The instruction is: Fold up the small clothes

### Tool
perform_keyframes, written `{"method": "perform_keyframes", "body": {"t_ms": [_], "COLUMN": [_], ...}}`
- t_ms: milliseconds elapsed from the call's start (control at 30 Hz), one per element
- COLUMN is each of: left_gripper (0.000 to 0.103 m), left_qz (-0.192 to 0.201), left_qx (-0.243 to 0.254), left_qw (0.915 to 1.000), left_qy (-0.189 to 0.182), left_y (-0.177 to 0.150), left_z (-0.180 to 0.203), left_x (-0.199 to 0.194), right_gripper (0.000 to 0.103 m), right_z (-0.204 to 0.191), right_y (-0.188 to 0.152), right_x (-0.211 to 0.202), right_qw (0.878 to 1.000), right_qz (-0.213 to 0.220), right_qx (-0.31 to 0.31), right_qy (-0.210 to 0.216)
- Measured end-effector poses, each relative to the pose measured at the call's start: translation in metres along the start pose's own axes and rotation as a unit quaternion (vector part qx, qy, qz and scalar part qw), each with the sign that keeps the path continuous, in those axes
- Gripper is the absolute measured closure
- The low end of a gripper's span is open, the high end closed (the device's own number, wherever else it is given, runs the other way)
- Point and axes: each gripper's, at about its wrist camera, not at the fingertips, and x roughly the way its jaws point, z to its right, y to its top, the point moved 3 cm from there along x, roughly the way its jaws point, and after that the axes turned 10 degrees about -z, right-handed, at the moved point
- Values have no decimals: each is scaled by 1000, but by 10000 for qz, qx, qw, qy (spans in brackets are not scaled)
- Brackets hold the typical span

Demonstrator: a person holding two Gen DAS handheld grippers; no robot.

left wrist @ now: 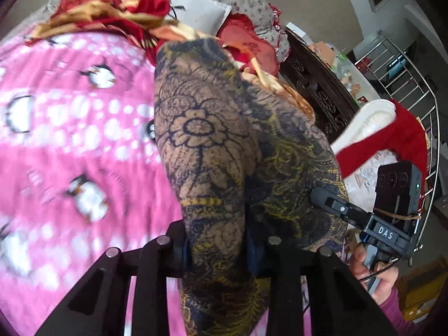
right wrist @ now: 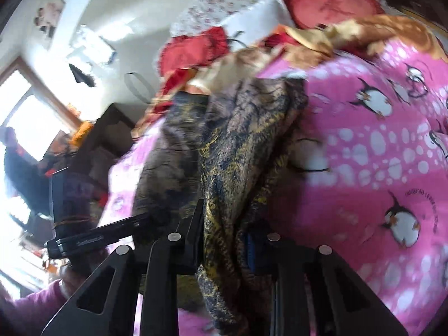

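A tan garment [left wrist: 212,145] printed with dark blue flowers and yellow lines hangs bunched over the pink bed. My left gripper [left wrist: 218,238] is shut on its lower part, and the cloth runs up between the fingers. In the left wrist view my right gripper [left wrist: 322,197] pinches the same garment at its right edge, with a hand below it. In the right wrist view the garment [right wrist: 240,140] passes between the fingers of my right gripper [right wrist: 224,240], which is shut on it. My left gripper [right wrist: 142,219] meets the cloth's left side there.
A pink penguin blanket [left wrist: 70,140] covers the bed. A crumpled red and gold cloth [left wrist: 112,2], a red cushion [left wrist: 252,47] and a white pillow [left wrist: 201,11] lie at the head. A dark carved headboard [left wrist: 316,84], a metal railing [left wrist: 414,89] and a red garment [left wrist: 397,137] are on the right.
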Motion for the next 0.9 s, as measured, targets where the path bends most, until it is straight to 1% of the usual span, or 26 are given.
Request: {"method": "perform_keyframes", "body": {"t_ms": [100, 200, 233, 267, 300, 333, 367, 400, 433, 467, 533, 567, 600, 667, 700, 733, 767, 800, 900], "left_gripper": [72, 71, 71, 70, 67, 64, 59, 56, 53, 47, 42, 35, 26, 20, 20, 19, 19, 18, 18], "left_qz": [-84, -305, -398, -483, -614, -700, -646, -528, -415, -301, 16, 152, 257, 469, 547, 570, 554, 502, 263], "left_qx": [125, -22, -64, -82, -106, -159, -249, -295, -291, -254, -175, -168, -165, -137, -117, -102, -88, -83, -105], "left_qw": [9995, 9985, 9977, 9964, 9941, 9920, 9909, 9910, 9905, 9889, 9859, 9849, 9842, 9822, 9803, 9786, 9784, 9783, 9769], "left_qy": [269, 447, 551, 685, 885, 1035, 1154, 1195, 1282, 1432, 1667, 1715, 1744, 1813, 1895, 1973, 1989, 2007, 2117], "left_y": [-37, -85, -99, -109, -121, -129, -137, -140, -140, -141, -138, -135, -134, -132, -132, -130, -132, -134, -135], "left_z": [-1, -17, -24, -30, -37, -44, -50, -51, -48, -46, -38, -35, -33, -31, -32, -31, -33, -33, -30], "left_x": [-34, -52, -53, -51, -46, -43, -43, -47, -51, -56, -69, -74, -77, -86, -88, -88, -88, -87, -68], "right_gripper": [86, 86, 83, 79, 76, 74, 72, 69, 68, 68, 68, 68, 68, 68, 68, 68, 68, 68, 68], "right_z": [-37, -58, -62, -64, -63, -62, -59, -58, -58, -62, -75, -89, -104, -126, -129, -131, -134, -135, -138], "right_y": [-26, -63, -75, -91, -100, -111, -117, -119, -119, -118, -115, -115, -117, -129, -136, -144, -150, -151, -148], "right_x": [-5, 1, 7, 17, 23, 29, 29, 25, 14, 4, -10, -15, -16, -11, -10, -12, -17, -20, -26], "right_qw": [9992, 9974, 9969, 9963, 9960, 9949, 9934, 9934, 9945, 9954, 9956, 9942, 9917, 9842, 9804, 9760, 9744, 9744, 9788], "right_qz": [-214, -487, -579, -742, -854, -957, -965, -892, -741, -605, -462, -481, -592, -1060, -1253, -1378, -1360, -1325, -1144], "right_qx": [-281, -247, -193, -156, -180, -233, -235, -187, -93, -71, -238, -456, -716, -1129, -1178, -1243, -1358, -1421, -1281], "right_qy": [182, 473, 506, 405, 194, -222, -571, -701, -731, -744, -782, -848, -891, -860, -961, -1138, -1163, -1133, -1112]}}
